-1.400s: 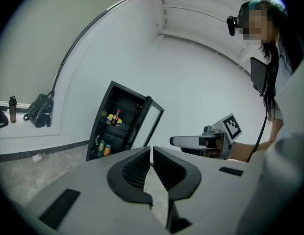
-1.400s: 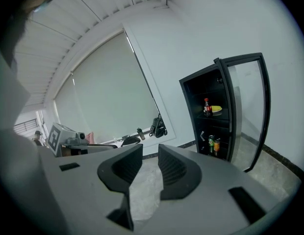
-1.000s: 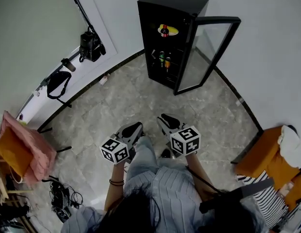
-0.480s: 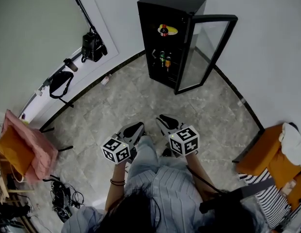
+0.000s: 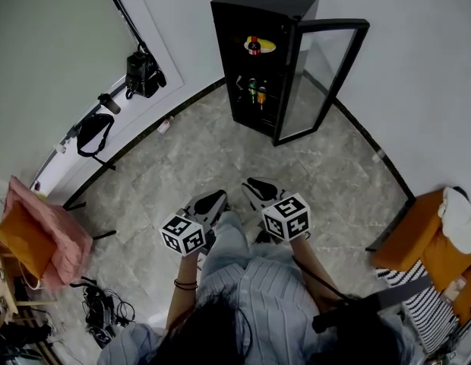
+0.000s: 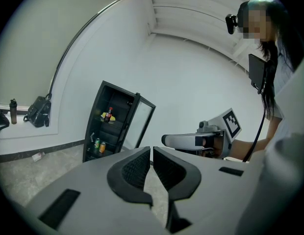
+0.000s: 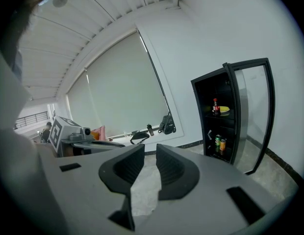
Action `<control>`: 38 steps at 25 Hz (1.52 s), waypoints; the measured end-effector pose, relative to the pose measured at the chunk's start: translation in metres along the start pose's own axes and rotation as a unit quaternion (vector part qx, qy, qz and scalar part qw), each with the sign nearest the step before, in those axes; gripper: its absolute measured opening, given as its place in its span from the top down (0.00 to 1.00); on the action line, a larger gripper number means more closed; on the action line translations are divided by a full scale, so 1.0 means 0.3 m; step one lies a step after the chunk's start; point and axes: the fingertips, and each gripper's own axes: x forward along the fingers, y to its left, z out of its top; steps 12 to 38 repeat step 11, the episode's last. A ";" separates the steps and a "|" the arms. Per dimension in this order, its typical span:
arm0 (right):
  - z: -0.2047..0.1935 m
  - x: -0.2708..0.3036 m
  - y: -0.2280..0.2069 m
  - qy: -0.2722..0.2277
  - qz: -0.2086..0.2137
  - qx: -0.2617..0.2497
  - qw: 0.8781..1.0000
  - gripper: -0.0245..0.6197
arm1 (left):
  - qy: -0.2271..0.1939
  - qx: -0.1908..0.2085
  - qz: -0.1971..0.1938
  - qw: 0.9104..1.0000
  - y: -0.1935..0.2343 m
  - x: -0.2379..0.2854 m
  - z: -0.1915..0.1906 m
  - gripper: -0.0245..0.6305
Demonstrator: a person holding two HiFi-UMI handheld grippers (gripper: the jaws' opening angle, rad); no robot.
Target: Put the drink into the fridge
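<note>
A black fridge (image 5: 258, 6) stands against the far wall with its glass door (image 5: 320, 74) swung open to the right. Inside, a dark bottle (image 5: 254, 46) stands by a yellow plate on the upper shelf, and two cans (image 5: 257, 93) sit on a lower shelf. My left gripper (image 5: 210, 201) and right gripper (image 5: 258, 187) are held side by side in front of the person, well short of the fridge. Both point toward it, shut and with nothing in them. The left gripper view shows the left gripper's (image 6: 151, 151) pads nearly touching. In the right gripper view the right gripper (image 7: 150, 148) is also closed on nothing.
A black bag (image 5: 142, 71) and a second bag (image 5: 91, 131) rest by the window ledge at left. A chair with pink cloth (image 5: 42, 226) stands at the left, orange seating (image 5: 418, 238) at the right. Cables (image 5: 102, 310) lie on the marble floor.
</note>
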 end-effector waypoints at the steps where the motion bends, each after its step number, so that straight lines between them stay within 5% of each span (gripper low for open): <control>1: 0.002 0.004 -0.002 0.000 0.000 0.000 1.000 0.84 | -0.001 0.001 0.000 1.000 0.003 0.001 0.005 0.95; 38: 0.064 0.086 -0.007 0.006 0.008 -0.011 1.000 0.84 | -0.010 0.001 0.002 1.000 0.067 0.011 0.065 0.95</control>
